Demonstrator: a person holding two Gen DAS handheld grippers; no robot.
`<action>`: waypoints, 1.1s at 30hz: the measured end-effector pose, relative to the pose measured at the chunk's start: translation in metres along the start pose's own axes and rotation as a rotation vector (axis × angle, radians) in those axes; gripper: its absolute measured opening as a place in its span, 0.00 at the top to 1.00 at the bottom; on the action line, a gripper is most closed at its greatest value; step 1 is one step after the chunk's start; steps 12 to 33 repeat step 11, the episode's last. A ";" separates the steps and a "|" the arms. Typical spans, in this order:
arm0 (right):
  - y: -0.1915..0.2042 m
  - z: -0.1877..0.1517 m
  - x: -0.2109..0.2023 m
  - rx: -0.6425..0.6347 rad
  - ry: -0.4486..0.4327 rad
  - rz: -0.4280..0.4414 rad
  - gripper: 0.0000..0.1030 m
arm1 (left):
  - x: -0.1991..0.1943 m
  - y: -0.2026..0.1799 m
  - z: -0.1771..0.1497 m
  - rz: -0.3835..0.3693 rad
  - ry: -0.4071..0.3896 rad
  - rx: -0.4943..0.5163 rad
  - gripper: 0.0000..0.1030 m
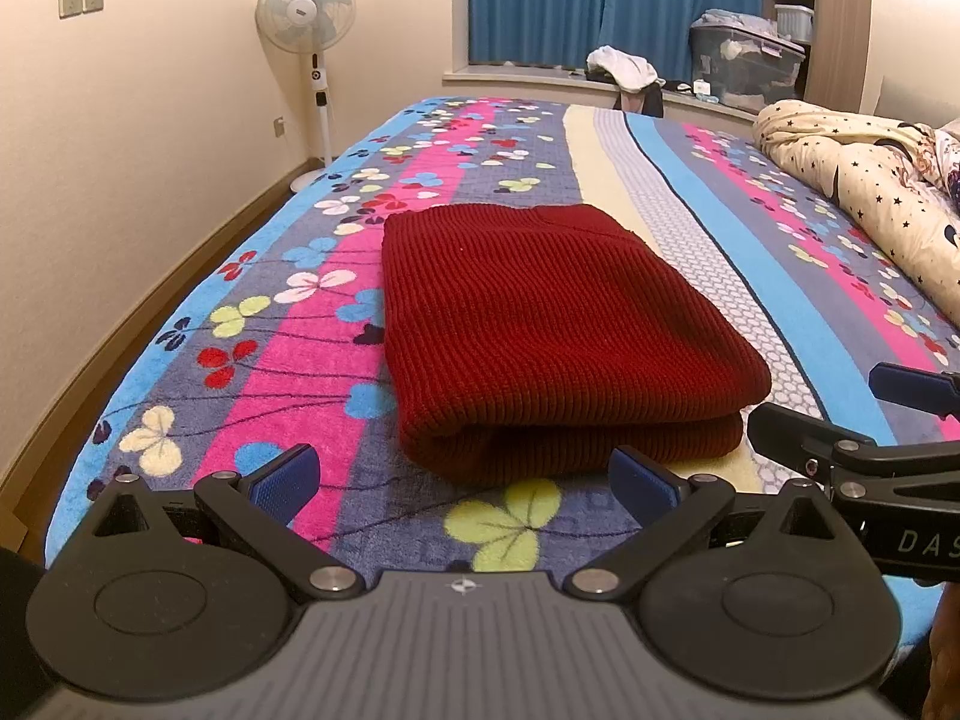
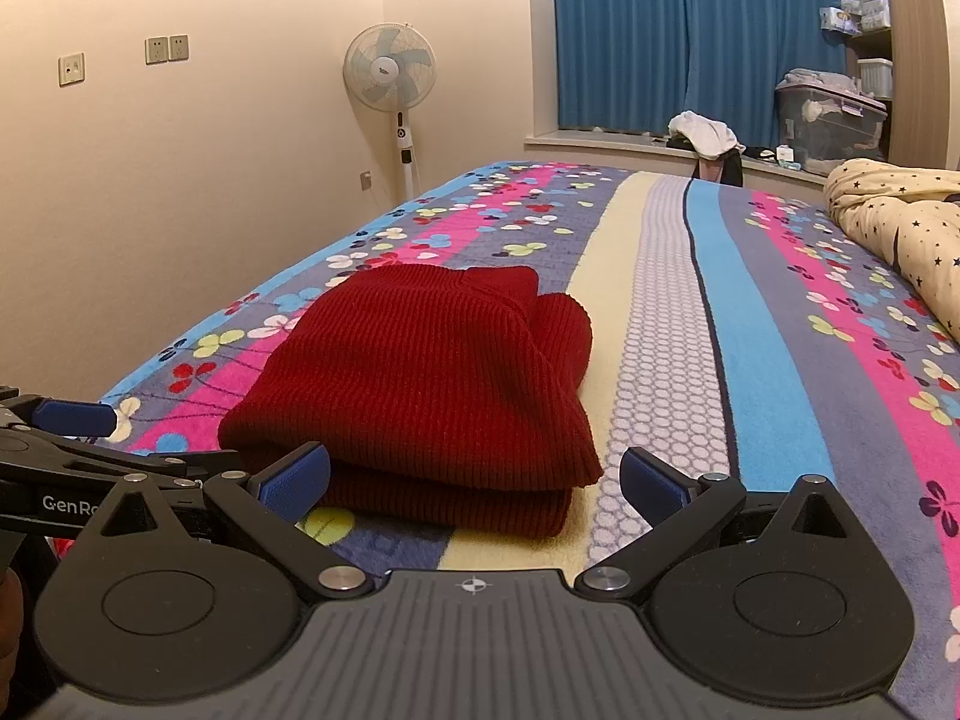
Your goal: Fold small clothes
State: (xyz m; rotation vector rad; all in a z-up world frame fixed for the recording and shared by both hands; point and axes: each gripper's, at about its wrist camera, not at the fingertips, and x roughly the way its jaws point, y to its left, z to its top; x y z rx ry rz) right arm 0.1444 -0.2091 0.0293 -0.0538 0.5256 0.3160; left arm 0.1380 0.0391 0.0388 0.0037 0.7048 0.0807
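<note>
Red ribbed knitwear (image 1: pixel 540 336) is seen folded into a thick rectangular bundle on the bed (image 1: pixel 750 276), lying flat on the flowered, striped blanket. In the left wrist view the bundle is placed just beyond the left tongs (image 1: pixel 465 483), whose blue-padded fingers (image 1: pixel 282 480) are spread wide apart with nothing held between them. The folded near edge of the garment is shown close to the fingertips but not touched. At the right edge of that view the right tongs (image 1: pixel 840 414) are seen from the side, likewise apart and empty, just beside the near right corner of the bundle.

In the right wrist view the same garment (image 2: pixel 420 384) is seen slightly to the left, with a rolled part at its far right corner. The right tongs (image 2: pixel 474 480) are held open, the left pad (image 2: pixel 297 480) close against the lower layer of the knit; contact cannot be told. The left tongs (image 2: pixel 72 420) appear at the left edge.

A pedestal fan (image 2: pixel 389 69) is placed by the far wall, blue curtains (image 2: pixel 690 36) are hung over the window, and a star-printed quilt (image 1: pixel 870 180) is bunched at the far right of the bed.
</note>
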 end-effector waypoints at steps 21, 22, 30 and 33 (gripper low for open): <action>-0.001 0.000 0.000 -0.001 -0.001 0.001 0.01 | 0.000 0.000 0.000 0.001 0.000 0.001 0.01; -0.001 0.000 0.000 -0.001 -0.001 0.001 0.01 | 0.000 0.000 0.000 0.001 0.000 0.001 0.01; -0.001 0.000 0.000 -0.001 -0.001 0.001 0.01 | 0.000 0.000 0.000 0.001 0.000 0.001 0.01; -0.001 0.000 0.000 -0.001 -0.001 0.001 0.01 | 0.000 0.000 0.000 0.001 0.000 0.001 0.01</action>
